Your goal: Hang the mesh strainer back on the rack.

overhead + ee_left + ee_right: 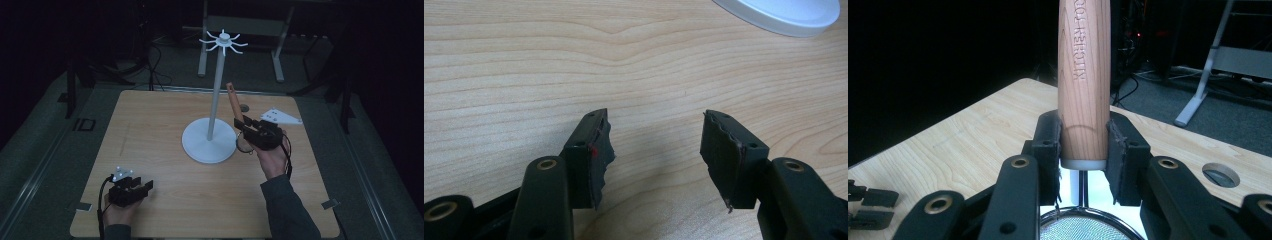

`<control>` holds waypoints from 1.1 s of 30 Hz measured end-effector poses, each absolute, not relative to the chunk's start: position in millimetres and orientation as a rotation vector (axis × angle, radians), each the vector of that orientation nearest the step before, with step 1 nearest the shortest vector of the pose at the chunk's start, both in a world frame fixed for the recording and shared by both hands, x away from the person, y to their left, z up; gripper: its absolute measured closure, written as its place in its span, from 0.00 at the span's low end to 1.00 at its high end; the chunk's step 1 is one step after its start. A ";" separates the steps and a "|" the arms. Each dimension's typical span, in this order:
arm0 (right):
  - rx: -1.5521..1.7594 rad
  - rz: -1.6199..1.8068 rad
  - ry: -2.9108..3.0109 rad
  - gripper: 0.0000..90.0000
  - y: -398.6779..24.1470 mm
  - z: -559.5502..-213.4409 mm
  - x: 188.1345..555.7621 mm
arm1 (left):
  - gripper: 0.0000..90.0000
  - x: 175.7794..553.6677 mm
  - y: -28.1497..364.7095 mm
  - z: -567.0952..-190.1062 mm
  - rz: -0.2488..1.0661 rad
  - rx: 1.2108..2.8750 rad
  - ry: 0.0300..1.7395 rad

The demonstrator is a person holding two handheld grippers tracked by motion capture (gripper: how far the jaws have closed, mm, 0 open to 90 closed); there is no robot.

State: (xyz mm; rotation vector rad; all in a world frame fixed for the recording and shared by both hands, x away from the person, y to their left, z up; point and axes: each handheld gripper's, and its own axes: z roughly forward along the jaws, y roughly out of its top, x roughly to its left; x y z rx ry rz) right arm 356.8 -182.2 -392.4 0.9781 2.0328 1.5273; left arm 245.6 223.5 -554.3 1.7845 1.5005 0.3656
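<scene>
A small strainer with a wooden handle stands nearly upright, its mesh bowl hanging low beside the round base of a white stand. The stand's thin pole carries a ring of hooks at its top. My right gripper is shut on the handle near its lower end, above the mesh. My left gripper rests at the table's near left, open with nothing between its fingers. The stand's base lies far ahead of it.
The wooden table has a small round hole behind the strainer, also visible as the hole at the right. Beyond the far edge stand metal table legs, with cables on the dark floor.
</scene>
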 end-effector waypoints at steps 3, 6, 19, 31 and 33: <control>0.974 1.533 2.026 0.77 -182.3 -389.5 357.2 | 0.50 245.6 223.4 -554.4 0.366 1.785 1.501; 0.979 1.546 2.018 0.77 -182.8 -387.6 357.5 | 0.50 245.7 223.4 -554.4 0.365 1.786 1.501; 0.965 1.587 1.997 0.77 -183.2 -379.4 358.4 | 0.50 245.7 223.8 -554.3 0.368 1.787 1.498; 0.969 1.635 1.973 0.77 -186.4 -373.7 359.2 | 0.50 245.8 224.2 -554.1 0.365 1.788 1.498; 0.971 1.640 1.967 0.77 -187.1 -373.1 359.1 | 0.50 245.8 224.2 -554.1 0.366 1.787 1.498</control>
